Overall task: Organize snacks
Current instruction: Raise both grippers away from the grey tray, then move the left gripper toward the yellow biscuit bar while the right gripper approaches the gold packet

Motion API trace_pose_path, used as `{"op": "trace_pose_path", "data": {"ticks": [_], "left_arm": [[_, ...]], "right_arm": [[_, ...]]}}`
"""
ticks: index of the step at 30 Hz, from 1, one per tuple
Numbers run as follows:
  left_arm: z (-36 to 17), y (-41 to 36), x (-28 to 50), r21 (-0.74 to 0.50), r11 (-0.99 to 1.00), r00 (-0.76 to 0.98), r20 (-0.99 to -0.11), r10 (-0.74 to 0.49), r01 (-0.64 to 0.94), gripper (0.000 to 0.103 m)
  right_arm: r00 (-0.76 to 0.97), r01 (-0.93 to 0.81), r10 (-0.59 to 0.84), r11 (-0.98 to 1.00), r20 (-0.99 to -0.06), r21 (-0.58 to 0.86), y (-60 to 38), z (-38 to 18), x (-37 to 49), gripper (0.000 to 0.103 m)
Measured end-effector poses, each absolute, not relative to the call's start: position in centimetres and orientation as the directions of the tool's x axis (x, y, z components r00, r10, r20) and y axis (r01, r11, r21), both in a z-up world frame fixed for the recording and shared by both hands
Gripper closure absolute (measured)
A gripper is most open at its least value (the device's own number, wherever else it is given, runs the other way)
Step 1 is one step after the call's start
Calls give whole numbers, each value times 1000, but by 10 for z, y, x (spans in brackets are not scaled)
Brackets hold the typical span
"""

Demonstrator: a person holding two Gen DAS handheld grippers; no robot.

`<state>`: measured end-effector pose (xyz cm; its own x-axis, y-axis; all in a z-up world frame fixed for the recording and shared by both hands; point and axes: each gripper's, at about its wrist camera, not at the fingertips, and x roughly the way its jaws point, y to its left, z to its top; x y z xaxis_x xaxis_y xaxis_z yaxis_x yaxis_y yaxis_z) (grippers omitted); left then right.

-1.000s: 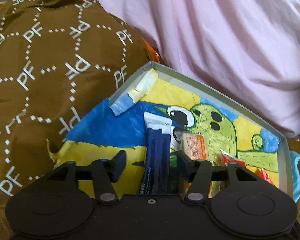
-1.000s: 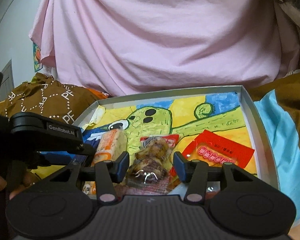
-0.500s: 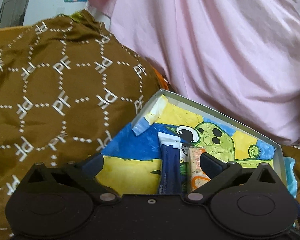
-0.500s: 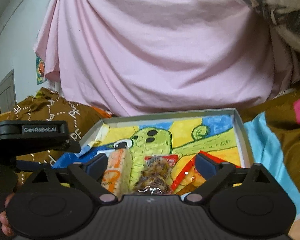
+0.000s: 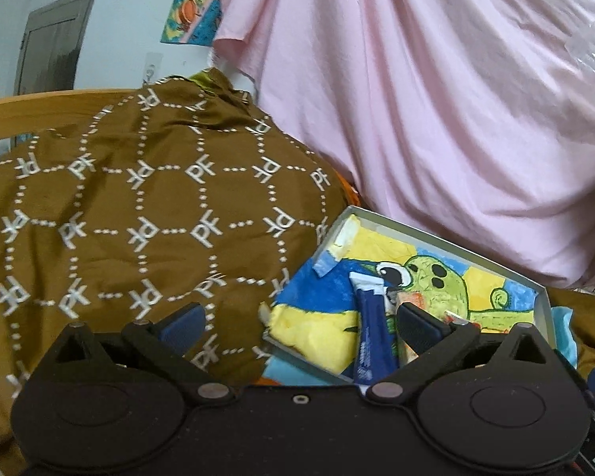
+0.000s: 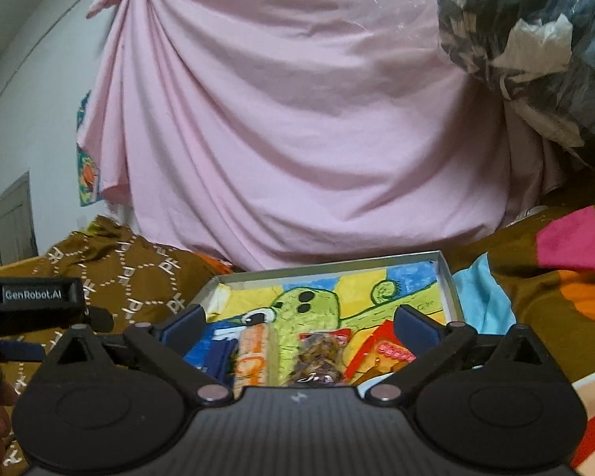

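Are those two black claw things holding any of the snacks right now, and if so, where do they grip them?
Nothing is held. The left hand-held gripper and right hand-held gripper have just been opening; both jaws stand wide, with the snacks lying loose in the tray.

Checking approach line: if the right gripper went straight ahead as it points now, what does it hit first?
Probably the snacks in the tray: the right gripper is open and empty, with the clear-wrapped brown snack centred just ahead. Depth is unclear; a higher line meets the pink sheet.
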<state>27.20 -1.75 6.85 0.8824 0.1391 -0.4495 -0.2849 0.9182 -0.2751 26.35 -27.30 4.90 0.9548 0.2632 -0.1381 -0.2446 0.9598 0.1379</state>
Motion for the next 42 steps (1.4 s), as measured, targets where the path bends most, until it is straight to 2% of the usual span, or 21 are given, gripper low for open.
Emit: {"op": "trace_pose_path", "data": {"ticks": [18, 28, 37, 42], "left_arm": [[46, 24, 174, -222, 931, 853, -501, 147, -291, 1], [22, 37, 139, -172, 954, 836, -536, 117, -244, 1], [-6, 29, 124, 0, 988, 809, -573, 128, -156, 1], [-15, 24, 124, 56, 991, 795, -592, 132, -123, 1]], "right_arm": [[913, -385, 380, 923, -149, -4, -233, 52, 167, 0], [885, -404, 386, 915, -260, -16, -213, 33, 132, 0], [837, -403, 374, 915, -401, 12, -204, 11, 123, 0], [798, -404, 373, 914, -474, 39, -201, -1, 129, 0]]}}
